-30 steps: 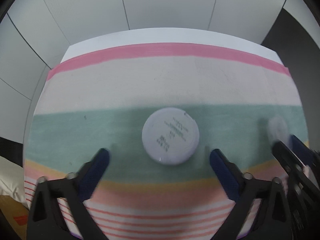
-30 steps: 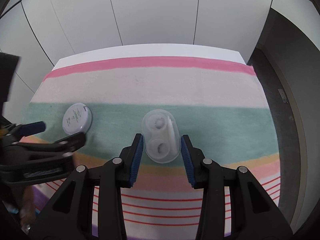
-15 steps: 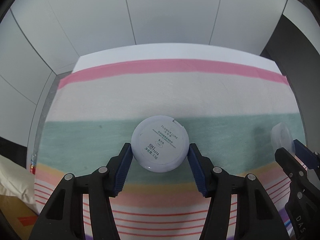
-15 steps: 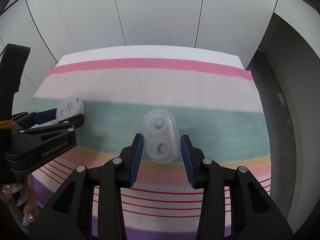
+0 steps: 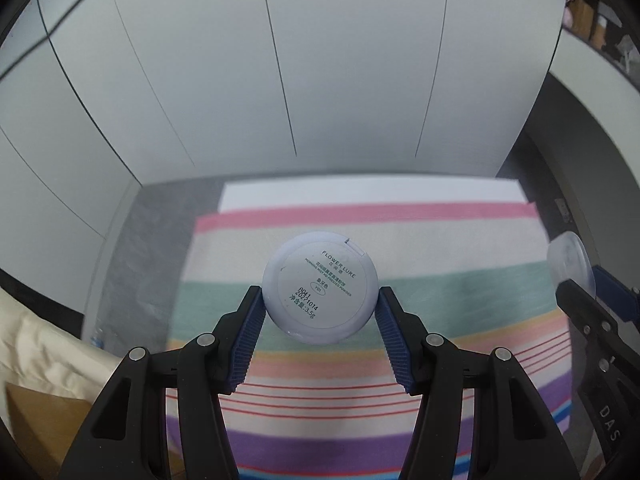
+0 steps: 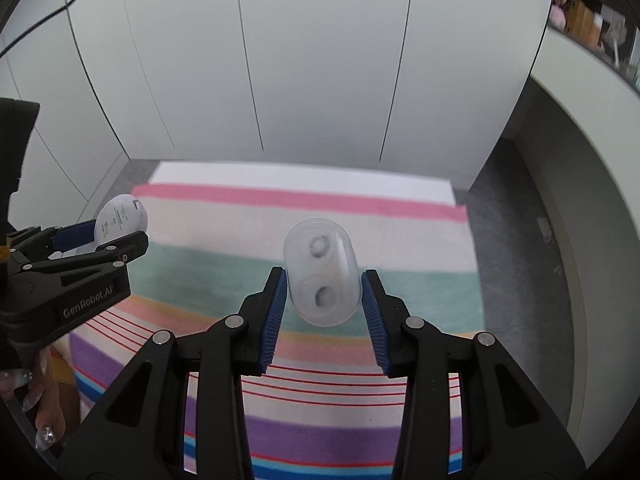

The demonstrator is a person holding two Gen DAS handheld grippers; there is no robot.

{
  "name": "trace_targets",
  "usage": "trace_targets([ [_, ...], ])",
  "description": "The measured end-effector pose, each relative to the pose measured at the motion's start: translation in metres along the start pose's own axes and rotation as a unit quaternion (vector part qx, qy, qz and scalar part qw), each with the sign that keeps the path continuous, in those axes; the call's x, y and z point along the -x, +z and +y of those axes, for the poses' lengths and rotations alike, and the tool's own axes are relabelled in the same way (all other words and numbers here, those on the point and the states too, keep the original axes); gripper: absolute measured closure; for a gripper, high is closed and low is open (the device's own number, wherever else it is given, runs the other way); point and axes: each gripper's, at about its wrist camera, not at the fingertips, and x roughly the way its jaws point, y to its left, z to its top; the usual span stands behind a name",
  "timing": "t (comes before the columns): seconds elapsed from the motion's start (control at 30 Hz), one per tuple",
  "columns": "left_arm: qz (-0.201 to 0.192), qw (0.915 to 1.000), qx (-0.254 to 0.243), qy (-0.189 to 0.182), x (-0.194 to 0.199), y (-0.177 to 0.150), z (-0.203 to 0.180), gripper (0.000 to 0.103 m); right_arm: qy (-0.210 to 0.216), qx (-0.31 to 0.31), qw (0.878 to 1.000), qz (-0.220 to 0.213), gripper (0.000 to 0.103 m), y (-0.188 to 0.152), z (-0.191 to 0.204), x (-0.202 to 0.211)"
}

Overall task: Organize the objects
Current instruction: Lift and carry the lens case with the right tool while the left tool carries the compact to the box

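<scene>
My left gripper [image 5: 319, 300] is shut on a round white powder compact [image 5: 320, 286] with printed text on its face, held well above the striped cloth [image 5: 360, 360]. My right gripper [image 6: 323, 292] is shut on a clear oval case [image 6: 322, 276] with two round wells, also lifted off the cloth [image 6: 304, 364]. In the right wrist view the left gripper [image 6: 100, 240] appears at the far left with the compact [image 6: 122, 216] in it. In the left wrist view the right gripper [image 5: 580, 280] shows at the right edge with the clear case [image 5: 568, 256].
The striped cloth covers a white table [image 6: 280, 172] that stands against a white panelled wall [image 6: 320, 60]. Grey floor [image 6: 512, 240] lies to the right and left of the table. A hand with decorated nails [image 6: 40, 420] holds the left gripper's handle. A cream cushion [image 5: 40, 344] is at lower left.
The left gripper went from open around the compact to shut on it, then lifted it off the cloth. The right gripper, holding the clear case throughout, rose too.
</scene>
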Motion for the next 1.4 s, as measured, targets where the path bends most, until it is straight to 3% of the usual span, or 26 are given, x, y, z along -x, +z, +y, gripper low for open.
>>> trace_targets([
  [0.23,-0.04,0.9992,0.008,-0.008,0.095,0.01,0.007,0.046,0.007,0.014,0.999,-0.046,0.063,0.028,0.015,0.088],
  [0.33,-0.048,0.9983,0.013,-0.03,0.125,0.007,0.009,0.046,0.019,0.018,0.998,-0.049,0.063,0.032,0.021,0.115],
  [0.4,-0.046,0.9979,0.02,-0.041,0.138,0.006,0.013,0.046,0.017,0.025,0.998,-0.052,0.063,0.034,0.024,0.129],
  [0.63,-0.065,0.9974,0.013,-0.026,0.166,-0.002,0.015,0.046,0.013,0.017,0.999,-0.05,0.063,0.033,0.022,0.161],
  [0.8,-0.069,0.9975,0.012,0.006,0.185,-0.018,0.017,0.046,0.01,0.005,0.999,-0.045,0.063,0.029,0.016,0.172],
  [1.0,-0.05,0.9984,0.021,0.014,0.202,-0.048,0.03,0.046,-0.031,0.001,0.999,-0.034,0.063,0.013,0.005,0.193],
  [1.4,-0.049,0.9987,0.011,0.004,0.25,-0.127,0.049,0.046,-0.019,-0.015,0.999,-0.03,0.063,-0.055,-0.004,0.242],
])
